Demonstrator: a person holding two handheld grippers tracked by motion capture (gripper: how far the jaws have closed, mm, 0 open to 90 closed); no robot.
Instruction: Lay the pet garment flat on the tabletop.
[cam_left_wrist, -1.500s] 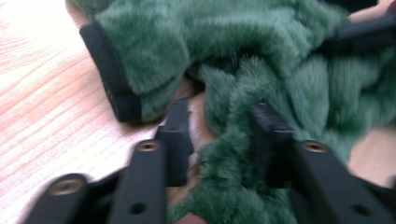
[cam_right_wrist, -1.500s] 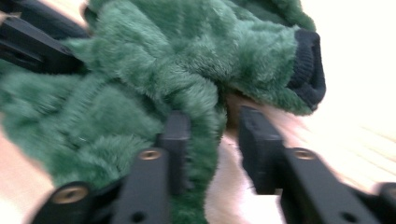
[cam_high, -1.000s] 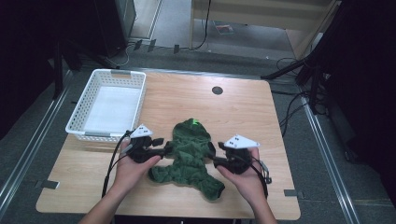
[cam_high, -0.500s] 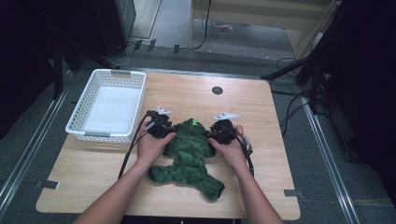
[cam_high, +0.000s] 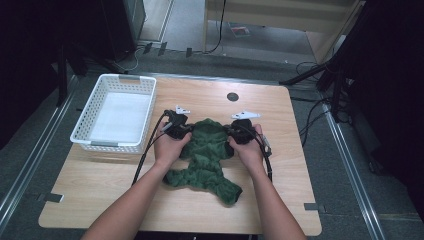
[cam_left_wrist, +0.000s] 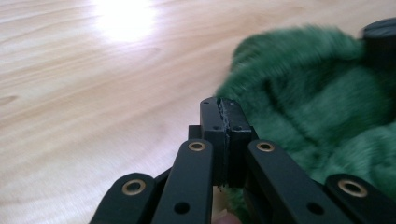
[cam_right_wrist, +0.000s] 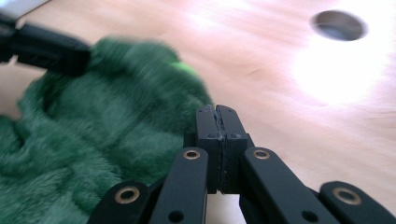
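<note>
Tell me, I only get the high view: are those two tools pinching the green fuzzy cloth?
Observer: In the left gripper view, the left tool has just closed its jaws and the pads meet. The green cloth lies beside them, and none shows between the tips.
Operator: And the other one?
Observer: In the right gripper view, the right tool has also just closed flush, with the cloth to one side and bare table ahead.

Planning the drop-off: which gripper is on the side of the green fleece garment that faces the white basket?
The left gripper, at the green fleece garment's left edge, towards the white basket. The right gripper sits at the opposite edge, towards the table's bare side.
</note>
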